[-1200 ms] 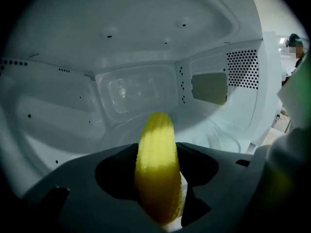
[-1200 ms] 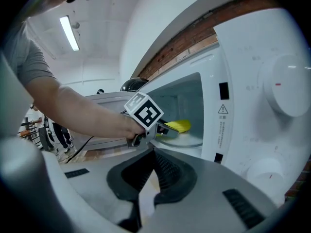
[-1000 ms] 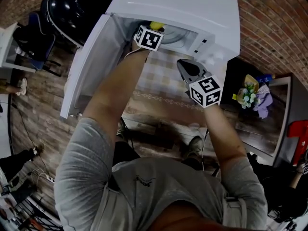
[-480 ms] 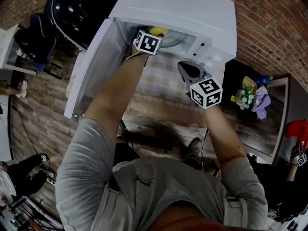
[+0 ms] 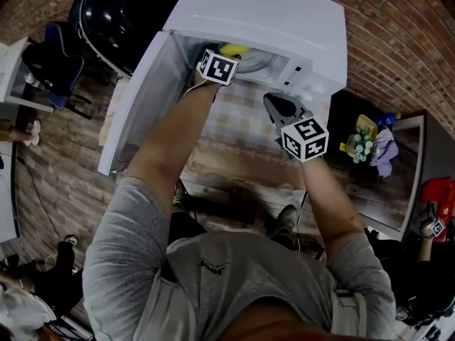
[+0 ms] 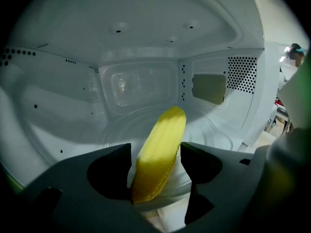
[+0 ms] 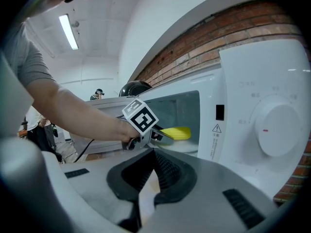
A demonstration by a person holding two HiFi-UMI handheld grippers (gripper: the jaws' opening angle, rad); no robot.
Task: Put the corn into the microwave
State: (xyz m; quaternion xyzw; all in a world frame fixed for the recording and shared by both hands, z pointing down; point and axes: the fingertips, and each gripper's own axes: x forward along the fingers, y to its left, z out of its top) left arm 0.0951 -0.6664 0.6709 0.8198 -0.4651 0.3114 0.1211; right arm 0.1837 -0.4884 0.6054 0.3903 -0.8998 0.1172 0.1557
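A yellow corn cob (image 6: 160, 154) lies tilted on the glass turntable (image 6: 218, 140) inside the white microwave (image 5: 263, 13), whose door (image 5: 135, 105) hangs open to the left. My left gripper (image 6: 155, 147) reaches into the cavity. Its jaws stand wide on either side of the cob's near end, with a gap on the right side. In the head view the left gripper (image 5: 229, 55) is at the oven's mouth, with the corn (image 5: 234, 48) just beyond it. My right gripper (image 5: 270, 99) hovers shut and empty in front of the control panel. The right gripper view shows the corn (image 7: 176, 133) past the right gripper (image 7: 154, 152).
The microwave's dial (image 7: 272, 130) is close on the right. A checked cloth (image 5: 242, 119) covers the table below the oven. A black round appliance (image 5: 121, 13) stands to the left and flowers (image 5: 366, 142) to the right. A brick wall is behind. A person (image 7: 98, 94) stands far off.
Both grippers keep their places at the microwave. A bystander at the lower left of the head view has shifted.
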